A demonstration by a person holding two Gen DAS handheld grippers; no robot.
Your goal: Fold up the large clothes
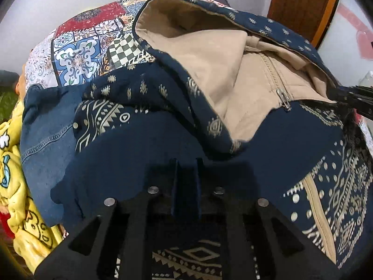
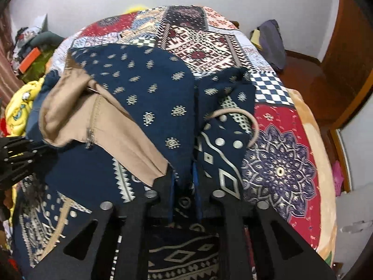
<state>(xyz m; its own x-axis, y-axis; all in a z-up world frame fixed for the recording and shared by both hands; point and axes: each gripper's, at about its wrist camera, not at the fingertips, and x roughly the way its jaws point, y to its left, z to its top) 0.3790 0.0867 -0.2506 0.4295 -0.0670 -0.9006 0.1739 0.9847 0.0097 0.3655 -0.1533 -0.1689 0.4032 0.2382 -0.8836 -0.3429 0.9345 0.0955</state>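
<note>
A navy jacket (image 1: pixel 130 154) with cream tribal print and a beige lining (image 1: pixel 216 70) lies bunched on the patchwork quilt (image 1: pixel 77 53) of a bed. Its zipper pull (image 1: pixel 284 99) shows at the lining. My left gripper (image 1: pixel 187 175) points down onto the navy cloth, jaws a narrow gap apart, with navy cloth showing in the gap. My right gripper (image 2: pixel 184 182) stands a little apart too, and a raised fold of the jacket (image 2: pixel 184 107) runs down between its fingers without being pinched. A beige drawstring (image 2: pixel 253 122) loops beside that fold. Each gripper shows at the edge of the other's view.
A denim garment (image 1: pixel 44 126) and a yellow cartoon blanket (image 1: pixel 14 163) lie left of the jacket. The quilt (image 2: pixel 279 163) stretches bare to the right. Beyond the bed are a wooden floor (image 2: pixel 310 74), a wooden door (image 1: pixel 303 0), a clothes pile (image 2: pixel 30 53) and a dark bundle (image 2: pixel 271 44).
</note>
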